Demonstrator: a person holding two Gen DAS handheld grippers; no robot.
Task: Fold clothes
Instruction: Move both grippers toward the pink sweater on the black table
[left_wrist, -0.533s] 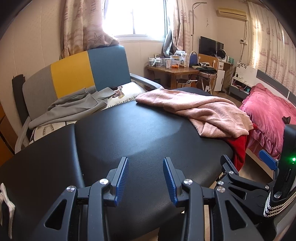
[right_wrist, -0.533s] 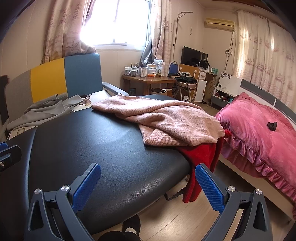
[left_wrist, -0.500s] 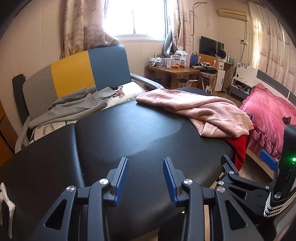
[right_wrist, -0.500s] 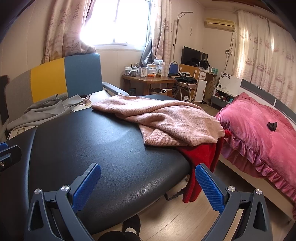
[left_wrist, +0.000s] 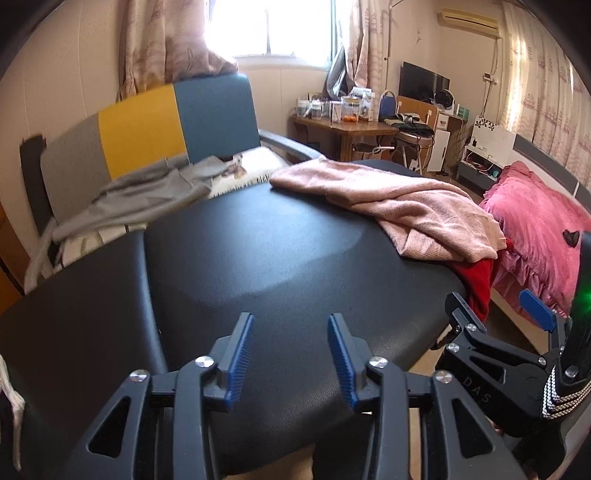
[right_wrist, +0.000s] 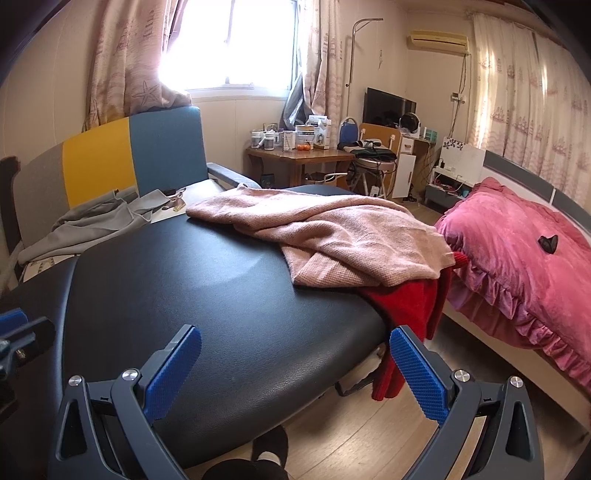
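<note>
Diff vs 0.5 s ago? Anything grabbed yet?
Barely anything. The left gripper has started moving: the room sits slightly higher in its view and is a little blurred, so it seems to be tipping down. Nothing taken hold of. The right gripper stayed put; both are open as before. The pink sweater and red garment are unmoved.

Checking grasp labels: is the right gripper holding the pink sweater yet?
No, the right gripper is open and empty, well short of the pink sweater.
</note>
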